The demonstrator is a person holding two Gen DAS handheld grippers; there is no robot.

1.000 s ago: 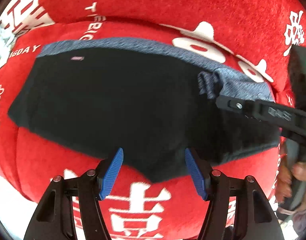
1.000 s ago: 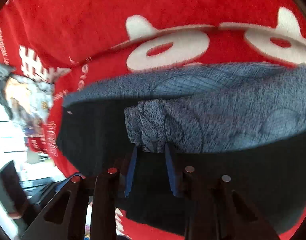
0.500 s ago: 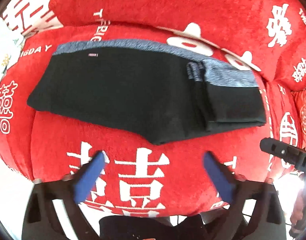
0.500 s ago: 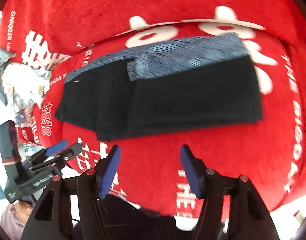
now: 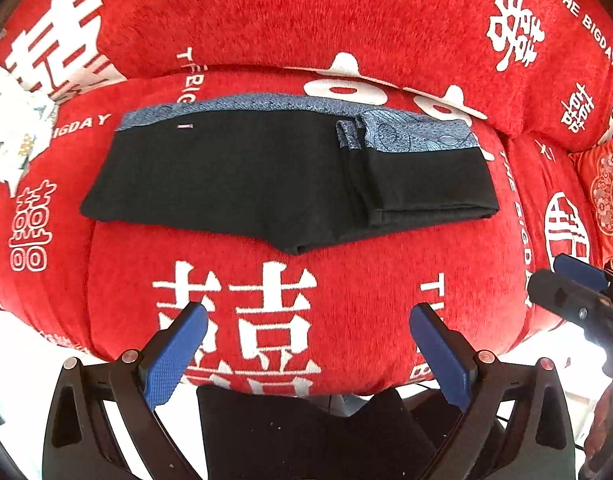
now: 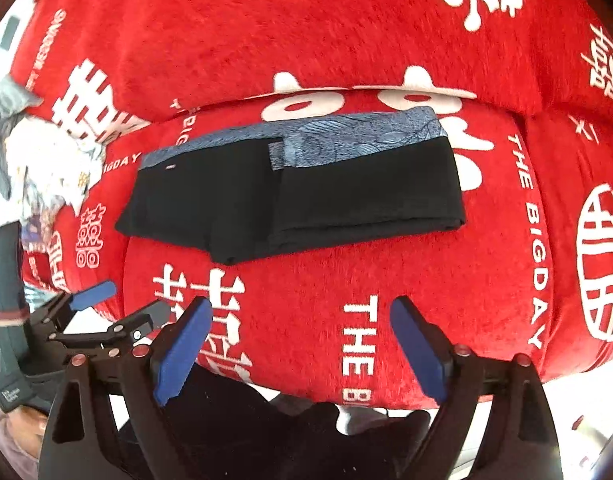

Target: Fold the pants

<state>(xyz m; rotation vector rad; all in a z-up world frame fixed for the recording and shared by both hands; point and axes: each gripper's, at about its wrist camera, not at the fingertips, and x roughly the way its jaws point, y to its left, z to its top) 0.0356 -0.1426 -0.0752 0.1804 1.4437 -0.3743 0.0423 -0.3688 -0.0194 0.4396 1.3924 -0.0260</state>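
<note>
The left gripper stands spread wide at the bottom of its own view, blue pads far apart with nothing between them but red sofa cover. The right gripper is likewise released, its jaws having just been opening, and nothing lies between its pads either. Both sit low in their frames, well clear of the cloth.

Each gripper shows in the other's view. The right gripper appears at the right edge of the left wrist view, a blue pad tip above a black finger. The left gripper appears at the lower left of the right wrist view, one blue pad tip above its black linkage, with a dark sleeve rising beside it at the left edge.

The pants lie folded on the sofa seat, in the middle of both frames. They are black with a blue-grey patterned waistband along the top edge. The right part is a folded-over layer lying on top of the rest, its left edge running down from the waistband. A point of cloth juts out of the lower edge, left of that fold.

The sofa is red with white characters and the words "THE BIGDAY". A white and grey bundle sits at the left edge of both views.
</note>
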